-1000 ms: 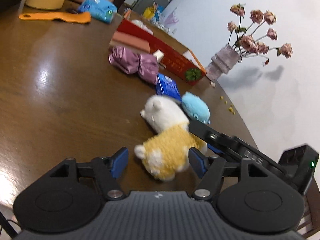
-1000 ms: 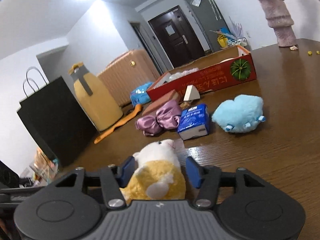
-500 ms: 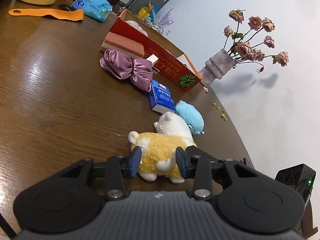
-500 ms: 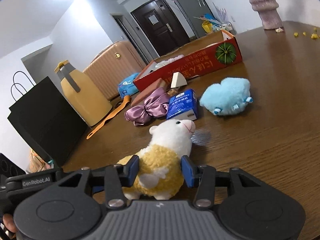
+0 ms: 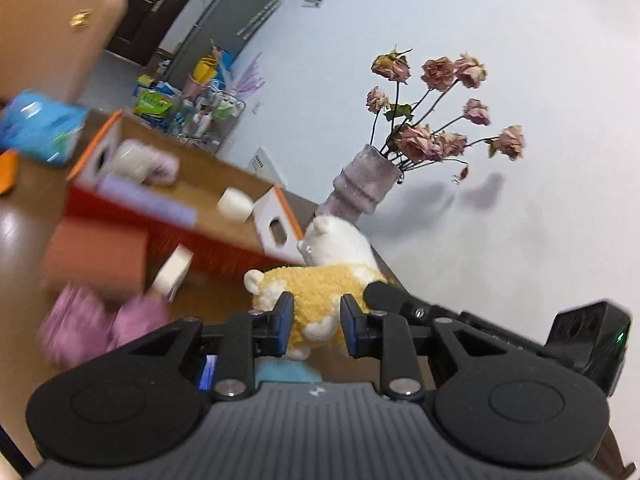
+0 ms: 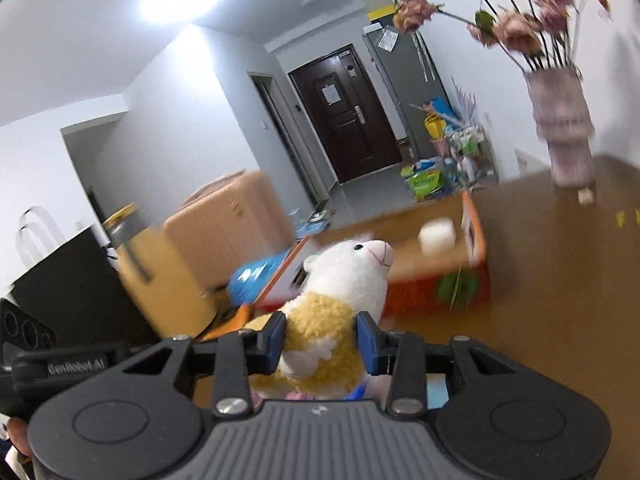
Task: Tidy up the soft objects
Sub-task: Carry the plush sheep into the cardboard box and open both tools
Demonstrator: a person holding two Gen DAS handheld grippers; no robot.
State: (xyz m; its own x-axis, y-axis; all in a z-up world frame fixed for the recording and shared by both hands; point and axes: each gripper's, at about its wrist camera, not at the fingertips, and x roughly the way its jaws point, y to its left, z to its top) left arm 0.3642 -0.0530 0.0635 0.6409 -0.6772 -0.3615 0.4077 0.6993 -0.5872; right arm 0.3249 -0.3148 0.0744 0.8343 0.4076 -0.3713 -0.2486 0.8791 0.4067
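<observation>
A plush alpaca (image 5: 320, 276) with a white head and yellow woolly body hangs in the air above the brown table (image 5: 24, 220). My left gripper (image 5: 316, 316) has its blue pads pressed into the body, and its jaws are still closing. My right gripper (image 6: 322, 334) grips the same alpaca (image 6: 348, 268) from the other side, its jaws also closing on the wool. Beyond the toy stands the red cardboard box (image 5: 168, 236), holding pale soft items. A purple satin bow (image 5: 100, 324) lies on the table at the lower left, blurred. A blue plush (image 5: 284, 372) peeks out below my left fingers.
A vase of dried roses (image 5: 360, 188) stands at the table's far end beside the box (image 6: 432, 292). A pinkish block (image 5: 96, 256) and a white wedge (image 5: 174, 272) lie before the box. A blue tissue pack (image 5: 40, 128) and a peach suitcase (image 5: 52, 20) are at the left.
Both grippers closed on the alpaca and lifted it off the table. They carried it toward the red box, which now looms much nearer.
</observation>
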